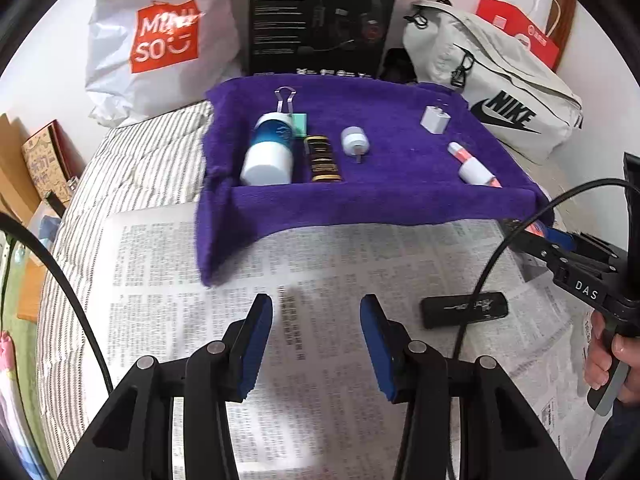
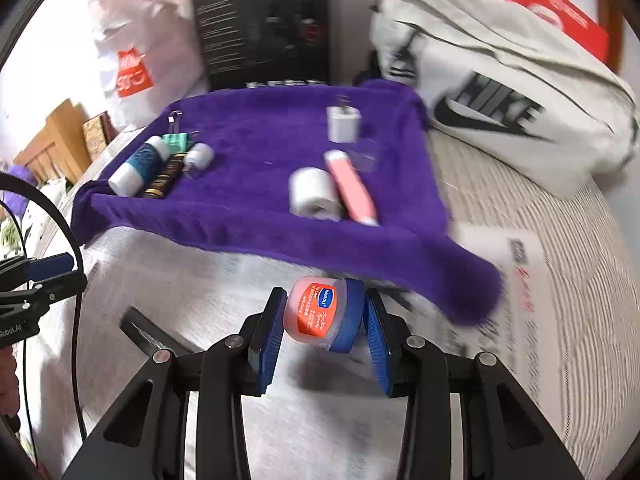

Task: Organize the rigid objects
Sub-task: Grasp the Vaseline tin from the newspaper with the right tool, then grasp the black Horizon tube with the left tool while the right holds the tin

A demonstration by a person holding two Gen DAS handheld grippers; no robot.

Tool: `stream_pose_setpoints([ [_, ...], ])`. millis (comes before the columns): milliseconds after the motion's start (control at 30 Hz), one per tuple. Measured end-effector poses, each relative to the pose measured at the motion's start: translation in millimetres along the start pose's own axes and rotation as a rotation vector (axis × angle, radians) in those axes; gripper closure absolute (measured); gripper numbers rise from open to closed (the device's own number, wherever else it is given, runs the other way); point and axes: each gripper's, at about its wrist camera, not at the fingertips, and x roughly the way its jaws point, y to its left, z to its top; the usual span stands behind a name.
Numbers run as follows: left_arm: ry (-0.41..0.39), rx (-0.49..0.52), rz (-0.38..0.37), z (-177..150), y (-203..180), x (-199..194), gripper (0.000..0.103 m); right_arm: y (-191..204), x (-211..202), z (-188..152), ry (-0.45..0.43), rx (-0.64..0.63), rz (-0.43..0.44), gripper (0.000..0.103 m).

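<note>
Right gripper (image 2: 324,322), lower centre: jaws clamp a pink jar (image 2: 320,312) below the purple towel (image 2: 260,128). Left gripper (image 1: 316,320): jaws open, empty, over newspaper (image 1: 320,248).

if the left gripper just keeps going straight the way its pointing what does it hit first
Probably the near folded edge of the purple towel. The left gripper is open and empty above bare newspaper, with nothing between its fingers and that edge. Its height is unclear, so it could touch the paper first.
</note>
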Motion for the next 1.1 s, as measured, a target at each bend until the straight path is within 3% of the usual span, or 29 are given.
stream_pose_setpoints([
  [300,0.008,0.069,-0.071,12.4,-47.9,7.1,0.059,-38.4,-22.6,-26.4,-0.014,0.032,-0.029,0.064],
  [400,0.001,0.115,-0.096,11.3,-59.4,6.5,0.049,-45.7,-28.0,-33.8,-0.015,0.037,-0.022,0.064],
  [767,0.045,0.280,-0.093,-5.1,-72.2,19.2,0.045,-71.9,-34.0,-41.4,-0.021,0.098,-0.018,0.064],
  [900,0.047,0.334,-0.134,-1.6,-78.1,24.0,0.044,-73.8,-34.4,-42.0,-0.019,0.102,-0.014,0.064],
  [1100,0.050,0.434,-0.132,4.5,-96.5,36.3,0.042,-74.6,-29.7,-42.2,-0.005,0.103,-0.015,0.064],
])
